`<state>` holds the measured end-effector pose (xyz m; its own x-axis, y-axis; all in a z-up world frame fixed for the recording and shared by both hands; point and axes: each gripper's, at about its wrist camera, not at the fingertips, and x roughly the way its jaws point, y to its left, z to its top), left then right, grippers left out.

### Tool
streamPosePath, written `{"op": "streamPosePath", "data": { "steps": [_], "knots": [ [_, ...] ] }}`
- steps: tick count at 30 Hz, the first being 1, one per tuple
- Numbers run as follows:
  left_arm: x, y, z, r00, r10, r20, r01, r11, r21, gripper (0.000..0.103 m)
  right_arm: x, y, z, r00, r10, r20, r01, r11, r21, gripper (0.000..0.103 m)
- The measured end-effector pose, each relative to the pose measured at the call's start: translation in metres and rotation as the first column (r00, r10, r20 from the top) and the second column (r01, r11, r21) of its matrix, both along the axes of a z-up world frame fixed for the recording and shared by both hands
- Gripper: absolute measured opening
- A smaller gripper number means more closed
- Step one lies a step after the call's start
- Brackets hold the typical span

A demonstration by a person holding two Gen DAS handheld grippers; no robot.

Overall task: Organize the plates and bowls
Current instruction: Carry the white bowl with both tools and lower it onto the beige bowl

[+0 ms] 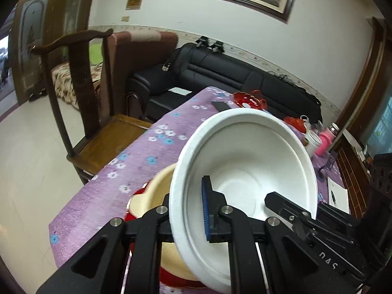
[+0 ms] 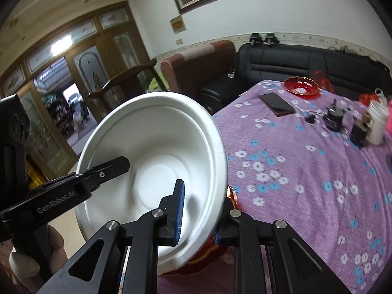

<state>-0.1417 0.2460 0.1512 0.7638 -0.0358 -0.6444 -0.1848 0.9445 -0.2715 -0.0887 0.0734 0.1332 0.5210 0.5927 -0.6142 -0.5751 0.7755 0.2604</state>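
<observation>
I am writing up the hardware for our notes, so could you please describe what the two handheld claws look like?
Both claws are matte black, built from angular linkage arms with triangular cut-outs and silver round pivot pins. The left claw and right claw have flat fingers faced with ribbed blue pads. In the right wrist view, the left claw's finger bears white "GenRobot.AI" lettering. No cables or sleeves show.

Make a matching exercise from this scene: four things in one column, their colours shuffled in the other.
Things:
1. foam bowl
2. phone
3. scalloped glass dish
4. tablecloth

Colours:
A. purple with flowers
B. red
C. white
D. black

Pairs: 1-C, 2-D, 3-B, 4-A
</observation>
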Motion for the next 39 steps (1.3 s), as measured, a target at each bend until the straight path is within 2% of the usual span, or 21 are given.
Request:
{"op": "streamPosePath", "data": {
  "steps": [6, 11, 13, 16, 20, 21, 23, 28, 30, 32, 35, 36, 38, 39],
  "knots": [
    [0.009, 0.014, -0.018, 0.999, 0.005, -0.04, -0.005, 1.0, -0.008, 0.009, 0.011, 0.02, -0.018, 0.998, -0.007, -0.062, 0.003, 0.998, -0.063, 0.021],
    [0.017, 0.018, -0.034, 0.998, -0.009, -0.07, 0.007, 1.0, -0.019, 0.009, 0.02, 0.025, -0.027, 0.997, -0.031, -0.074, 0.023, 0.994, -0.102, 0.021],
    [0.016, 0.017, -0.034, 0.998, -0.014, -0.061, 0.013, 1.0, -0.006, 0.01, 0.023, 0.025, -0.027, 0.996, -0.04, -0.074, 0.032, 0.994, -0.109, 0.021],
    [0.014, 0.017, -0.034, 0.998, -0.024, -0.052, 0.023, 0.999, -0.024, 0.012, 0.022, 0.027, -0.026, 0.996, -0.046, -0.072, 0.037, 0.992, -0.123, 0.021],
    [0.007, 0.021, -0.027, 0.999, -0.024, -0.023, 0.023, 0.998, -0.055, 0.021, 0.018, 0.032, -0.025, 0.998, -0.04, -0.056, 0.031, 0.988, -0.15, 0.021],
    [0.004, 0.021, -0.024, 1.0, -0.021, -0.011, 0.02, 0.999, -0.05, 0.024, 0.017, 0.034, -0.025, 0.998, -0.038, -0.044, 0.031, 0.986, -0.164, 0.021],
    [-0.001, 0.019, -0.017, 1.0, -0.016, 0.017, 0.017, 0.999, -0.038, 0.04, 0.016, 0.037, -0.026, 0.999, -0.034, -0.034, 0.027, 0.983, -0.18, 0.021],
    [-0.016, 0.013, -0.001, 0.997, 0.018, 0.073, -0.021, 0.999, 0.032, 0.054, 0.018, 0.044, -0.032, 0.999, -0.032, -0.029, 0.025, 0.979, -0.204, 0.021],
    [-0.02, 0.014, 0.006, 0.995, 0.03, 0.095, -0.034, 0.998, 0.044, 0.057, 0.018, 0.044, -0.033, 0.999, -0.037, -0.017, 0.032, 0.977, -0.213, 0.021],
    [-0.023, 0.014, 0.009, 0.993, 0.039, 0.11, -0.044, 0.998, 0.048, 0.066, 0.018, 0.045, -0.032, 0.999, -0.039, -0.013, 0.035, 0.976, -0.213, 0.021],
    [-0.027, 0.017, 0.013, 0.991, 0.055, 0.126, -0.062, 0.996, 0.058, 0.075, 0.015, 0.044, -0.027, 0.999, -0.041, 0.002, 0.04, 0.981, -0.189, 0.022],
    [-0.028, 0.017, 0.013, 0.99, 0.058, 0.129, -0.066, 0.996, 0.059, 0.077, 0.014, 0.044, -0.025, 0.999, -0.039, 0.008, 0.04, 0.983, -0.18, 0.025],
    [-0.028, 0.018, 0.012, 0.99, 0.059, 0.129, -0.067, 0.996, 0.06, 0.079, 0.011, 0.043, -0.02, 0.999, -0.036, 0.023, 0.039, 0.987, -0.156, 0.037],
    [-0.028, 0.019, 0.011, 0.99, 0.059, 0.127, -0.067, 0.996, 0.061, 0.079, 0.01, 0.043, -0.018, 0.999, -0.035, 0.029, 0.039, 0.989, -0.145, 0.047]
  ]
}}
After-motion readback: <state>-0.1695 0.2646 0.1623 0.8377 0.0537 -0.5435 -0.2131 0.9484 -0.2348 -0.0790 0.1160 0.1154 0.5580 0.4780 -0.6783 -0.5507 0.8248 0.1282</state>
